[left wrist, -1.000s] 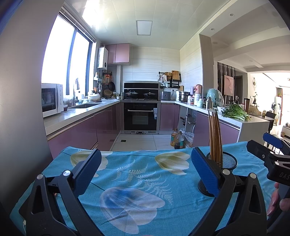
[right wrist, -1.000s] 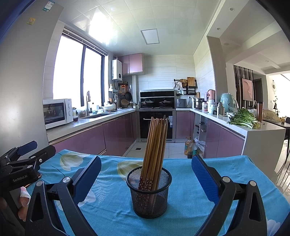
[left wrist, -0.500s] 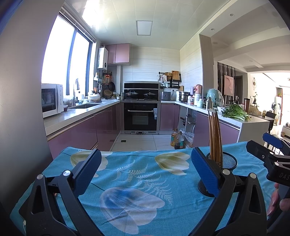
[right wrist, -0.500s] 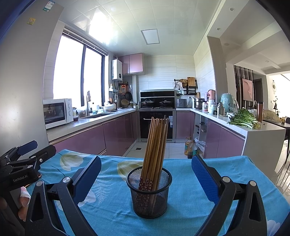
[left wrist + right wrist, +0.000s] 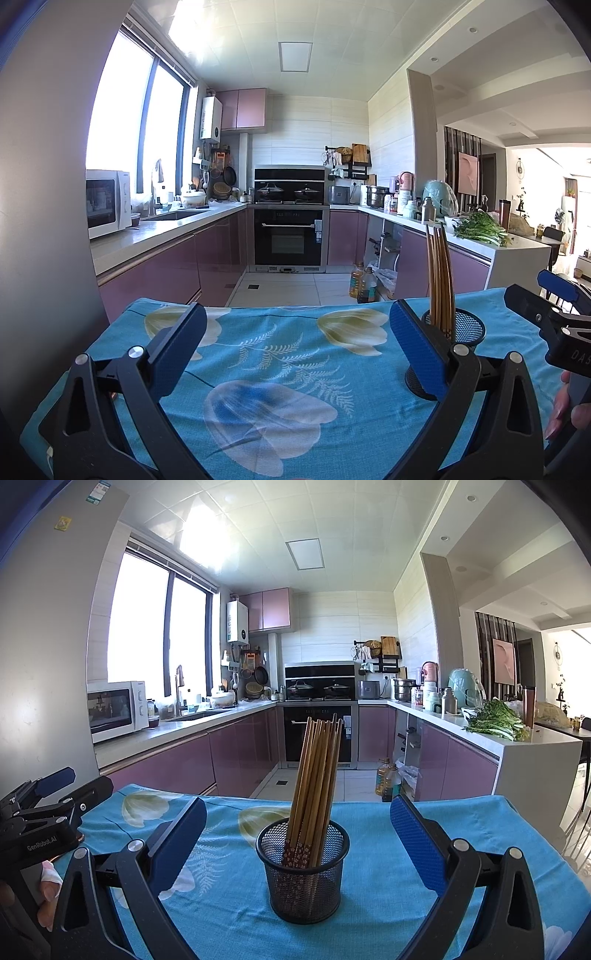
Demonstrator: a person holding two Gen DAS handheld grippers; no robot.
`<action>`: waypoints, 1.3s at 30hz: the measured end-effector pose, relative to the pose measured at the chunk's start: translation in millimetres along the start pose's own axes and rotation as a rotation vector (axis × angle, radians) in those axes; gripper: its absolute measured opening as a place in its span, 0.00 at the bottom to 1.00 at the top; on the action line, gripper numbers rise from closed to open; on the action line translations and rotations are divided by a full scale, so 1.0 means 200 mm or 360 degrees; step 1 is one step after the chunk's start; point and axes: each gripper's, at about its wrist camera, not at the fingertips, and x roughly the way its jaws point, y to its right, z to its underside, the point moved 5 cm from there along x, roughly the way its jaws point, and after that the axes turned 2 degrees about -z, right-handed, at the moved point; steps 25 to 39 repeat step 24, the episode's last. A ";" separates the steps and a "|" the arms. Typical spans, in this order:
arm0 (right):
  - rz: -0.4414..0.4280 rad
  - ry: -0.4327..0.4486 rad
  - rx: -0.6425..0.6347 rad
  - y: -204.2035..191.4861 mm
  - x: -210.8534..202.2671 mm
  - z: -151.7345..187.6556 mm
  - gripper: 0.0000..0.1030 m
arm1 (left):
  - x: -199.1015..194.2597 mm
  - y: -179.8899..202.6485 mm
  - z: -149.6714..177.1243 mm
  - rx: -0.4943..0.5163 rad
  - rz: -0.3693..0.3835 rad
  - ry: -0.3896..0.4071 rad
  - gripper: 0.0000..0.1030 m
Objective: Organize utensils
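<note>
From the left wrist view we see a table covered by a turquoise cloth (image 5: 280, 354) printed with pale flowers, standing in a kitchen with mauve cabinets, a black oven (image 5: 290, 236) at the far wall and a white microwave (image 5: 107, 201) on the counter by the window. Our left gripper (image 5: 293, 343) is spread wide and holds nothing, hovering over bare cloth. The mesh cup (image 5: 461, 332) stands on the cloth just behind the gripper's right-hand finger, partly hidden by it, with the chopsticks (image 5: 439, 273) rising upright from it. Our right gripper (image 5: 554, 306) shows at the right edge, beyond the cup.

From the right wrist view the same cloth (image 5: 369, 904) and kitchen appear, with leafy greens (image 5: 495, 722) on the right-hand counter. Our right gripper (image 5: 297, 836) is released and wide apart, empty. The black mesh cup (image 5: 303, 871) sits between its two fingers, touching neither. The brown wooden chopsticks (image 5: 317, 768) lean together in a bundle, their lower ends red with a small floral pattern.
</note>
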 end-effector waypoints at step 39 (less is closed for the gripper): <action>0.0242 -0.0364 0.0053 0.36 0.16 0.18 0.94 | 0.18 -0.10 0.10 0.0048 -0.0063 -0.0270 0.95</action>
